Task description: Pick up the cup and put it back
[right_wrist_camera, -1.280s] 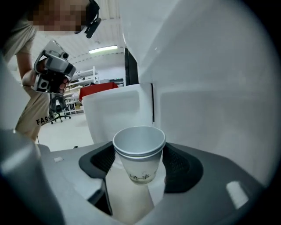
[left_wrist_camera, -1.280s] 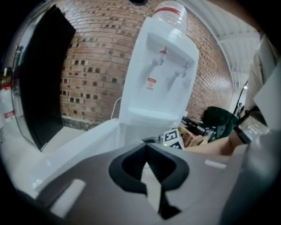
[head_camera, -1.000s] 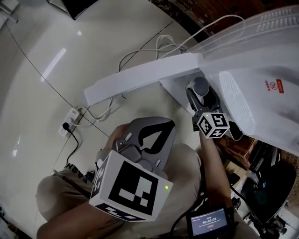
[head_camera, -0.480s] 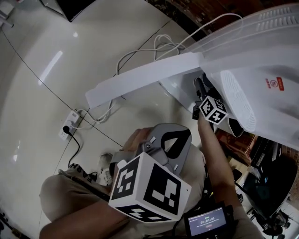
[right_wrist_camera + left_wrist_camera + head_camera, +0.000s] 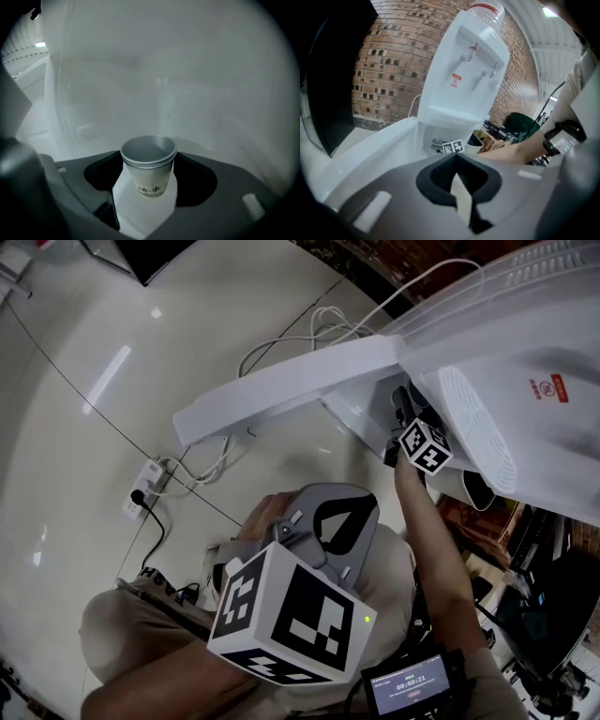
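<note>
Gripping hand: the right gripper (image 5: 147,194) is clasping the paper cup (image 5: 149,169), its jaws pressing the cup's lower sides.
Cup: it is standing upright between those jaws, inside the open lower cabinet of the water dispenser (image 5: 464,70).
Left gripper (image 5: 463,199): it is hovering over the person's lap (image 5: 150,634), jaws closed together on nothing.

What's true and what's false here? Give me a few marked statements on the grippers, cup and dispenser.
1. The right gripper holds the cup upright between its jaws. True.
2. The left gripper holds a second cup. False: its jaws are together on nothing.
3. The water dispenser has its lower door shut. False: the door is swung open.
4. The right gripper reaches into the dispenser's lower compartment. True.
</note>
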A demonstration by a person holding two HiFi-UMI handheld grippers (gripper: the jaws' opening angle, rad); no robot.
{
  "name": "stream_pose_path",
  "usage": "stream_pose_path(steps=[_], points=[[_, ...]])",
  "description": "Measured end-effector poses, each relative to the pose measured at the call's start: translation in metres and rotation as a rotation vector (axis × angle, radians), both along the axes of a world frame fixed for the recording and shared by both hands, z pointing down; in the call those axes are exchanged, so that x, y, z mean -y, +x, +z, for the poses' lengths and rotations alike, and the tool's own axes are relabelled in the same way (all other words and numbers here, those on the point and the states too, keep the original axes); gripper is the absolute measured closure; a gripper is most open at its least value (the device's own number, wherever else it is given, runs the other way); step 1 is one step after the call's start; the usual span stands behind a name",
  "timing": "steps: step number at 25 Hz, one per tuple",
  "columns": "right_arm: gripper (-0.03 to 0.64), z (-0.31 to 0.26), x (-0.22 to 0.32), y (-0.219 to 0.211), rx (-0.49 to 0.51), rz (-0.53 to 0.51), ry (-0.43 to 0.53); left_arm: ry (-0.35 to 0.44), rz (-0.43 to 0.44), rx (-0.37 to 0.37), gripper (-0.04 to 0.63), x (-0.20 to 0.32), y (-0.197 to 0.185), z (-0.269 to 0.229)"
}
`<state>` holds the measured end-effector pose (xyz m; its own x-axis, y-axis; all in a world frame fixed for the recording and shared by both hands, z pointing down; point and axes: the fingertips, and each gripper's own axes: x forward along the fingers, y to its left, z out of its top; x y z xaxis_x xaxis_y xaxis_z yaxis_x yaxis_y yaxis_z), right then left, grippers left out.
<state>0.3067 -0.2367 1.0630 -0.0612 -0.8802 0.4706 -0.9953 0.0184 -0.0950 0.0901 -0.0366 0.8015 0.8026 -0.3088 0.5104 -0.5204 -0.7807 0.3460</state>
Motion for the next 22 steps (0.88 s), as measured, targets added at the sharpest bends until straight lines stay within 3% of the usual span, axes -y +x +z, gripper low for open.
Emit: stream_pose_path(steps=[8,15,22], points=[[0.279,0.014,0.015,-0.003,-0.04,-0.016,0.014,-0.008,0.014,0.023,0.594,-0.015,0.005,0.005],[0.281,0.047,0.01,-0.005,-0.051,-0.049,-0.095,-0.01,0.044,0.009,0.594,-0.031,0.028,-0.004],[0.222,0.049,-0.004,-0.018,0.036,-0.06,-0.104,-0.005,0.052,0.003,0.594,-0.036,0.033,-0.008]])
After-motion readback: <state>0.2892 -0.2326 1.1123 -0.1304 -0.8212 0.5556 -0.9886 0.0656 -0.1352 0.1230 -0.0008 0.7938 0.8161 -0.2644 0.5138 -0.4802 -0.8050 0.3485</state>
